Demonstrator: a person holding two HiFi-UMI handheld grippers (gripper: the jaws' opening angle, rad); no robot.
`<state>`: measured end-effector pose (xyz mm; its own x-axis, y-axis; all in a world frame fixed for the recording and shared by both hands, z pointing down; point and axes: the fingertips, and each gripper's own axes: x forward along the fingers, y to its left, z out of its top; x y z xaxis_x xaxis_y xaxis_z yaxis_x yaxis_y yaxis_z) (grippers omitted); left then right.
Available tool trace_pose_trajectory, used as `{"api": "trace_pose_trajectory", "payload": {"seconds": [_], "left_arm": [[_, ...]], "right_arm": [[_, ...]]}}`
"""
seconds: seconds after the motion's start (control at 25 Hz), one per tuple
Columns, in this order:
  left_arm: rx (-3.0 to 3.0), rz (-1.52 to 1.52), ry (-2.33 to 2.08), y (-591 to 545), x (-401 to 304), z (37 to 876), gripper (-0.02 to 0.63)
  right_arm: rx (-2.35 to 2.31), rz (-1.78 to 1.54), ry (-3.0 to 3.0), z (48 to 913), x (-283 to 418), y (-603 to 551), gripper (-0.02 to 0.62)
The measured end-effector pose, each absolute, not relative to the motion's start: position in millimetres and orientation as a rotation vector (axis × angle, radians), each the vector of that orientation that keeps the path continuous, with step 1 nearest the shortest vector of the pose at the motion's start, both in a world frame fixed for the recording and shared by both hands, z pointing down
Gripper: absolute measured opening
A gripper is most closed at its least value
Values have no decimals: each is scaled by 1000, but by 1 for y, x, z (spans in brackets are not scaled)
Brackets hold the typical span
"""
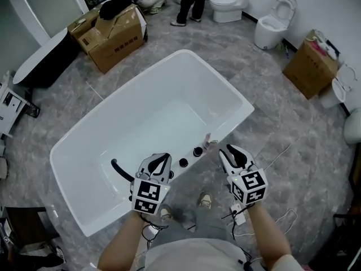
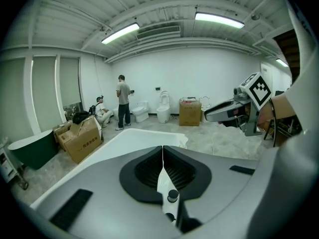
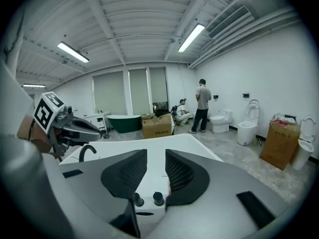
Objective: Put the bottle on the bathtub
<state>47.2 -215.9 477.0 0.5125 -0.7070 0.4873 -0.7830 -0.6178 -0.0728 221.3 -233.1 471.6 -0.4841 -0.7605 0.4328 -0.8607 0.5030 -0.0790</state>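
**Bottle on the tub rim, both grippers empty**

The left gripper's [image 2: 162, 151] fingers [image 2: 142, 172] are clenched, their tips meeting with nothing between them. The right gripper's [image 3: 156, 156] fingers [image 3: 185, 176] are released, standing apart with nothing held; through the gap show the white rim and two black knobs [image 3: 147, 199].

In the head view both grippers hover over the near rim of the white bathtub [image 1: 232, 92], the left at 7 o'clock of the picture's centre and the right at 5 o'clock. The bottle [image 1: 207, 142], small and pale pink, stands upright on that rim, apart from both grippers, just at 10 o'clock of the right gripper's tips. The nearer knob sits just beside it at its 7 o'clock. Farther along the rim in the same direction, a black curved faucet [image 1: 120, 172] arches over the basin, at 9 o'clock of the left gripper.

Beyond the tub on the grey marbled floor, cardboard boxes [image 1: 115, 35] lie at 11 o'clock, a standing person [image 1: 189, 4] and white toilets [image 1: 227, 5] at 12 to 1 o'clock, and another box [image 1: 310, 66] at 2 o'clock.
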Motion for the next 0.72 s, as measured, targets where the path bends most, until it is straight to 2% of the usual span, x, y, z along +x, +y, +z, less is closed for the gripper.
{"api": "trace_pose_trajectory", "payload": {"seconds": [0.2,0.36,0.72], "left_arm": [[2746,652,-1315,-203,48,403,21],[2801,562,-1357,-196,36,352,21],[2914,276,-1427,-168,9,247,21]], "right_arm": [[1381,441,-2496,399,212,-209,78],[1417,489,-2593,341,202,-191,52],[1341,91,-2693,225,157,-152,40]]}}
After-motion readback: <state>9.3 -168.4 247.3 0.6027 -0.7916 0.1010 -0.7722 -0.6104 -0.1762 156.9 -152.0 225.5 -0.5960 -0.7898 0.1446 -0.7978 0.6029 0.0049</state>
